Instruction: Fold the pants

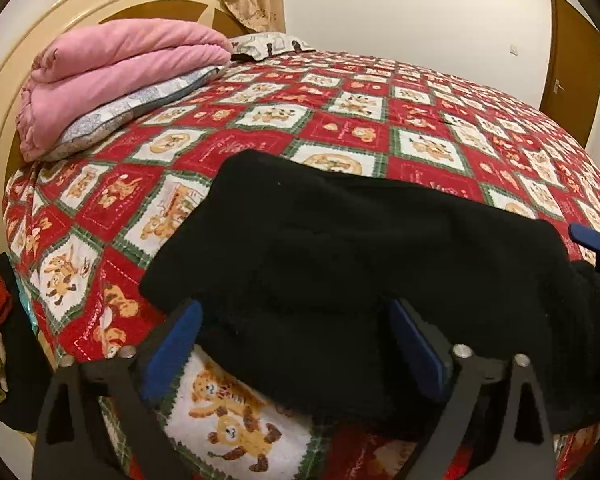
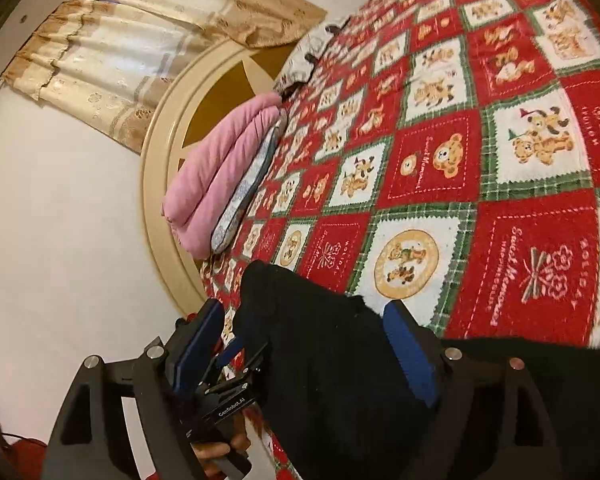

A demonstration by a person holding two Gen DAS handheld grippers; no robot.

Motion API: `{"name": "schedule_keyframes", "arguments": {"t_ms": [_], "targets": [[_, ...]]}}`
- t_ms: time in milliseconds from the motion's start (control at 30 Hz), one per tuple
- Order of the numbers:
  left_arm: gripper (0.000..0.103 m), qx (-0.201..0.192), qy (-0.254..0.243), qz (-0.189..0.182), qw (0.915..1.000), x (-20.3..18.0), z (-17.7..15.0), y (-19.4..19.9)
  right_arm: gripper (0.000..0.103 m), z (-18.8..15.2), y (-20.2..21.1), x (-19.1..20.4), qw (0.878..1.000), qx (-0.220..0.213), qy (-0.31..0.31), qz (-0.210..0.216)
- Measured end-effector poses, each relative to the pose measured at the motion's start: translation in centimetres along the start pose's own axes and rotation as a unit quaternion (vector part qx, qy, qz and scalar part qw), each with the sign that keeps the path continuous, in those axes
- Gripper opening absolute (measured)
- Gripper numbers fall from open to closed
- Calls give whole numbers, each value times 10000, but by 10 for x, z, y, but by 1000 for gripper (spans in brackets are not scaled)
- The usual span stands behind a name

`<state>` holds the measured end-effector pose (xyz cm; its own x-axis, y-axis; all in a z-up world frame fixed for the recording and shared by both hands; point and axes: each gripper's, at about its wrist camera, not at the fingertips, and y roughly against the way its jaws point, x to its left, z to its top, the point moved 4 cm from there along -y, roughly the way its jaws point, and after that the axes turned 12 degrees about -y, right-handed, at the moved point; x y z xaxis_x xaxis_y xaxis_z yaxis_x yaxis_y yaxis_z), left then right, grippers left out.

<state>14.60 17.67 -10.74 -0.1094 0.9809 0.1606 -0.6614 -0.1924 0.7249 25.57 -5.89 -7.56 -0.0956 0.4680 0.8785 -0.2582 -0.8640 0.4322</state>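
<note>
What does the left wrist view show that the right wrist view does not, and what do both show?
Only the left wrist view shows the brown wooden door in the white wall and the whole spread of the black fabric pants.

Only the right wrist view shows the full beige patterned curtain, and a person's hand holding the left gripper.

Both show the red and white checked bear-print bedspread, the folded pink blanket, the cream round headboard, and open blue-padded jaws over the pants.
</note>
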Motion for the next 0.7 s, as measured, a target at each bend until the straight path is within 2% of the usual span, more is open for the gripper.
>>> {"name": "schedule_keyframes", "arguments": {"t_ms": [100, 200, 433, 533, 633, 700], "targets": [[103, 42, 86, -48, 9999, 3, -1, -3, 83, 13, -10, -12, 9988, 463, -158, 93], [103, -8, 41, -21, 10000, 1, -2, -1, 83, 16, -20, -18, 9967, 804, 2, 55], [103, 78, 11, 21, 10000, 0, -1, -2, 83, -15, -36, -3, 9856, 1535, 698, -144], [103, 81, 10, 32, 10000, 1, -2, -2, 83, -27, -36, 6, 9824, 1597, 934, -242], [103, 73, 37, 57, 9999, 1, -2, -2, 84, -29, -42, 8, 9822, 1660, 875, -104], [103, 67, 37, 71, 9999, 0, -2, -2, 84, -27, -53, 6, 9829, 1606, 882, -163]]}}
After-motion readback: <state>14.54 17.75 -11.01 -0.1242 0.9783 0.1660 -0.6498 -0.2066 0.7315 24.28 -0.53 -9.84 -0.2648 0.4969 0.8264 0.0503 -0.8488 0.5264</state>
